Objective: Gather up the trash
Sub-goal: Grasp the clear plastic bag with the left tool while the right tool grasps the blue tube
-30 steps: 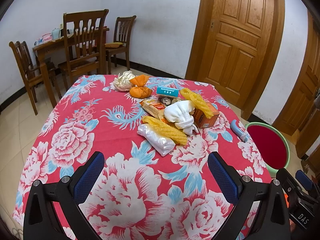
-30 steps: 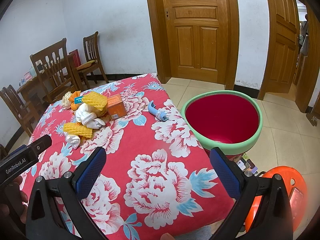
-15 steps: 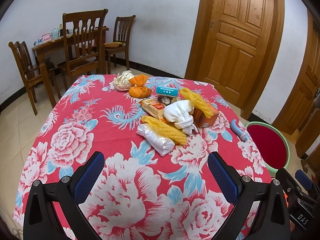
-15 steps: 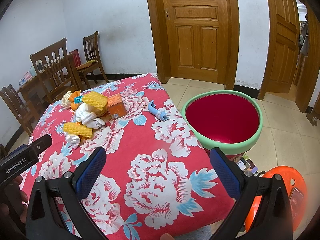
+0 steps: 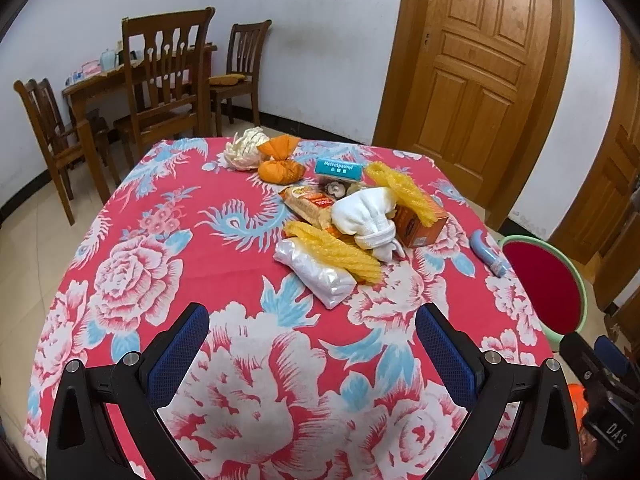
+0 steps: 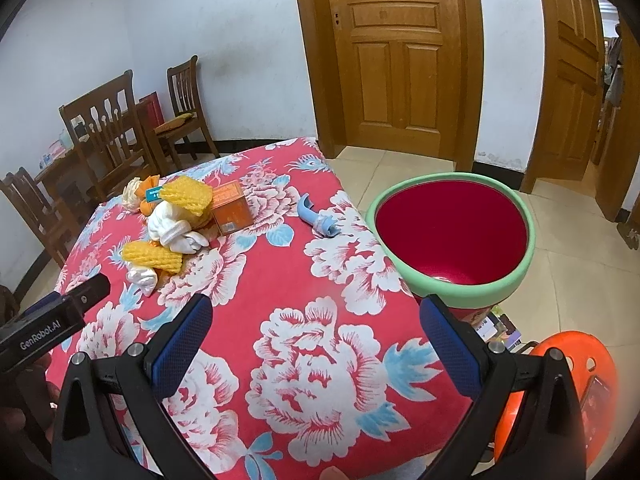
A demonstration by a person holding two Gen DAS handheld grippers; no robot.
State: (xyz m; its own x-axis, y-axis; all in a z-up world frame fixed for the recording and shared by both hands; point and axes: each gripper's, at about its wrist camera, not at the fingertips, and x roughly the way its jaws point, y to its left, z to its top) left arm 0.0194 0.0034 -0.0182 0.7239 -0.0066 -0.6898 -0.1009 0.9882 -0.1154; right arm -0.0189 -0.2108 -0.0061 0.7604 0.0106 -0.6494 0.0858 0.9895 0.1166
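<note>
The left tongs (image 5: 312, 344) hover spread wide and empty over the flowered red bench (image 5: 168, 240), level with its top; the right tongs (image 6: 316, 336) hover likewise, gaping. Beyond the left tongs lies the heap of trash — nearest, a crinkly silver foil pouch (image 5: 314, 270), probably light and slippery, best pinched across its narrow middle. The round red bin with a green rim (image 6: 452, 236) stands just beside the bench — off its right edge.

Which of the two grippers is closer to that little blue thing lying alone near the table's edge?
Right, it seems. The right gripper is open with the blue piece ahead, slightly left; the left gripper is open, with it ahead and far right.
</note>
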